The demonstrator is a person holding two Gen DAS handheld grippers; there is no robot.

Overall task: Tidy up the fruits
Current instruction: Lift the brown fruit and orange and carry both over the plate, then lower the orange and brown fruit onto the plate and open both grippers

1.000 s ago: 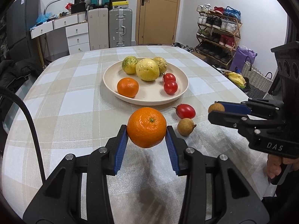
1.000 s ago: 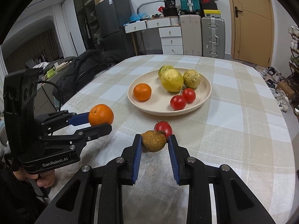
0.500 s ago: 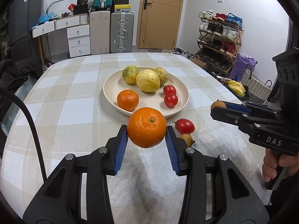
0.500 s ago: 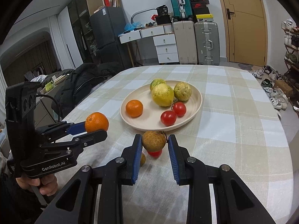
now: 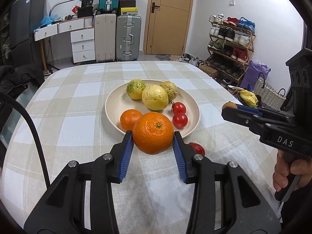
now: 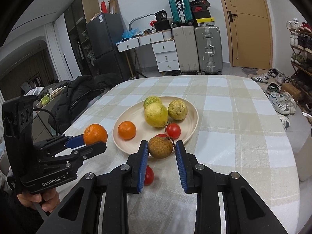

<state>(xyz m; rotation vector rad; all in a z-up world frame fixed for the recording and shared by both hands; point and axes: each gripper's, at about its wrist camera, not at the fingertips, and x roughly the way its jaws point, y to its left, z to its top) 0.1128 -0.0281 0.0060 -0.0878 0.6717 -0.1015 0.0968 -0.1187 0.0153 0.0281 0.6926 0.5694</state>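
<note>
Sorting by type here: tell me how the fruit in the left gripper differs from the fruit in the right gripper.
The orange in the left gripper is bright, smooth and large; the brown fruit in the right gripper is dull, rough-skinned and smaller, with a thin stem. Both are round and held clear of the tablecloth.

Plate (image 5: 115, 105) sits mid-desk (image 5: 64, 128). In it: three large round fruits (image 5: 155, 100) clustered at the far side, a small orange (image 5: 129, 118) at the near left, two tomatoes (image 5: 179, 120) at the near right. A loose tomato (image 6: 148, 175) lies on the desk just before the plate's near rim. Left gripper (image 5: 153, 147) holds an orange (image 5: 153, 135) above the near rim; right gripper (image 6: 160, 156), beside it to the right, holds a small round fruit (image 6: 160, 147) over the same rim. Suitcases (image 6: 197, 48) and drawers (image 6: 165, 55) stand behind the desk, shoe rack (image 5: 232, 44) to the right.
</note>
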